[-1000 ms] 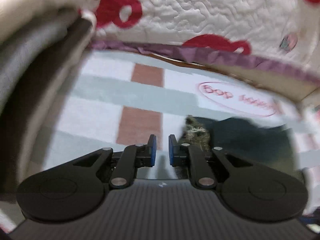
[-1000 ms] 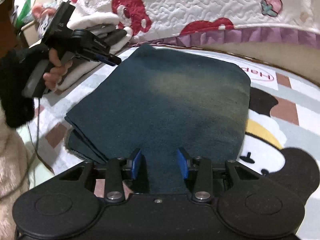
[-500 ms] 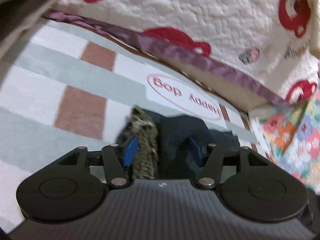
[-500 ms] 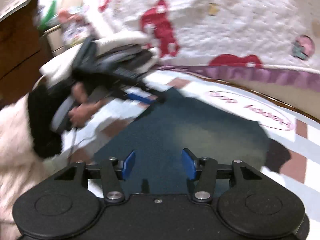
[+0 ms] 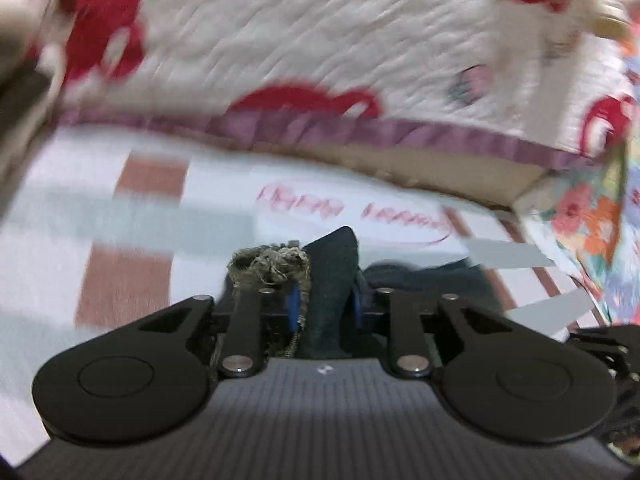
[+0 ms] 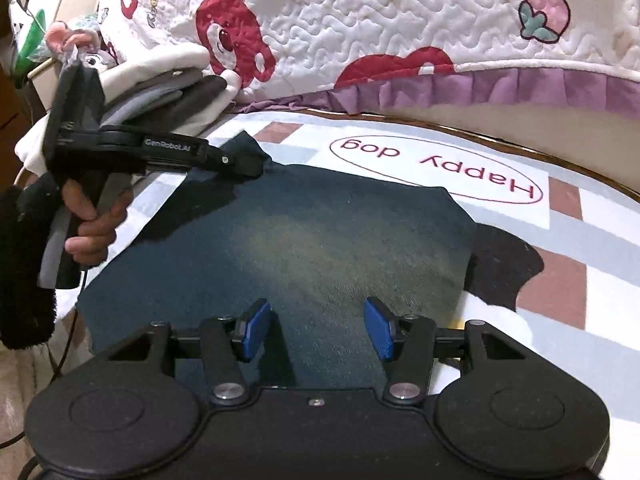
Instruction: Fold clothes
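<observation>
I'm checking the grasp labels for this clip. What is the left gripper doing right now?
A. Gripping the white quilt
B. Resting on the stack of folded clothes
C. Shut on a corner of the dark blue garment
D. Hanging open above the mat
C: the left gripper has its jaws closed on a frayed corner of the dark blue garment, while the right gripper is open above it.

The folded dark teal garment point(image 6: 320, 248) lies on the checked play mat point(image 6: 560, 320) in front of my right hand-held gripper point(image 6: 316, 330). My left hand-held gripper point(image 6: 244, 166) pinches its far left corner. Behind it hangs the white quilted bedspread point(image 6: 400, 20); a stack of folded grey and white clothes point(image 6: 176, 84) sits far left.
</observation>
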### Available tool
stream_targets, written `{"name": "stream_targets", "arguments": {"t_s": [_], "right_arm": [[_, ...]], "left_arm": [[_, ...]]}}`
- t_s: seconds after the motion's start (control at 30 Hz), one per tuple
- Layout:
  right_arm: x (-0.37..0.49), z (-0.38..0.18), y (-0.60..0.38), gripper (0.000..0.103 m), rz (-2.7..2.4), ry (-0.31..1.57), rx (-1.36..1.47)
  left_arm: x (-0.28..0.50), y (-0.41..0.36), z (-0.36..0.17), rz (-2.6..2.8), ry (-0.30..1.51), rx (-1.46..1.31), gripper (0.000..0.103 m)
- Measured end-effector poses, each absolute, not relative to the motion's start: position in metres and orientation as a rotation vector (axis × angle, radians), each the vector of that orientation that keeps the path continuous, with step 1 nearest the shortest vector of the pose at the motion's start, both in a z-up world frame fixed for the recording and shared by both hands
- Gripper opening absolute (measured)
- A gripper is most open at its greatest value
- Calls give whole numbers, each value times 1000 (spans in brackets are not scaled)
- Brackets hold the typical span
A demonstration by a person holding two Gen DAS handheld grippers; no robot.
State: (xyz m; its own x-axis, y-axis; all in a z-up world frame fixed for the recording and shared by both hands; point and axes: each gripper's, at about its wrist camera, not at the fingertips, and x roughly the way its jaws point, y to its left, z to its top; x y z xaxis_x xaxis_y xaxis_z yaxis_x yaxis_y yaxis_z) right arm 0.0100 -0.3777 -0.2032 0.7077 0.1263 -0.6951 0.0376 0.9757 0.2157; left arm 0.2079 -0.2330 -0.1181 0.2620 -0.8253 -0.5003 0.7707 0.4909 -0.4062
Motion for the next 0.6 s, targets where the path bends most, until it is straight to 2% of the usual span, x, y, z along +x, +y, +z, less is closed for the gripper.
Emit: {"name": "stream_targets", "arguments": {"t_s": [0.1,0.17,0.23,0.27,0.3,0.37,0.47,0.6], "right_arm": [[11,-206,-377,58,59,780,234],[12,-208,-377,59,65,776,243],[13,-210,-377,59,72,773,252],[13,-211,-377,59,75,771,257],[14,-212,-376,59,78,770,261],[14,-213,-368,59,102,767,261],[14,-215,-353,61,145,764,257],[12,-220,-329,62,206,755,249]], "left_arm": [[196,-238,-98,-1133,622,-27,21],[203,-244,-106,-1095,655,8,21],[219,-251,-127,-1015,747,41,30],[226,-253,-138,-975,793,42,39],[231,-249,-144,-946,827,3,42],[228,-242,-133,-933,812,-53,42],[202,-237,-102,-964,657,56,41],[188,-238,-102,-1041,760,178,39]]}}
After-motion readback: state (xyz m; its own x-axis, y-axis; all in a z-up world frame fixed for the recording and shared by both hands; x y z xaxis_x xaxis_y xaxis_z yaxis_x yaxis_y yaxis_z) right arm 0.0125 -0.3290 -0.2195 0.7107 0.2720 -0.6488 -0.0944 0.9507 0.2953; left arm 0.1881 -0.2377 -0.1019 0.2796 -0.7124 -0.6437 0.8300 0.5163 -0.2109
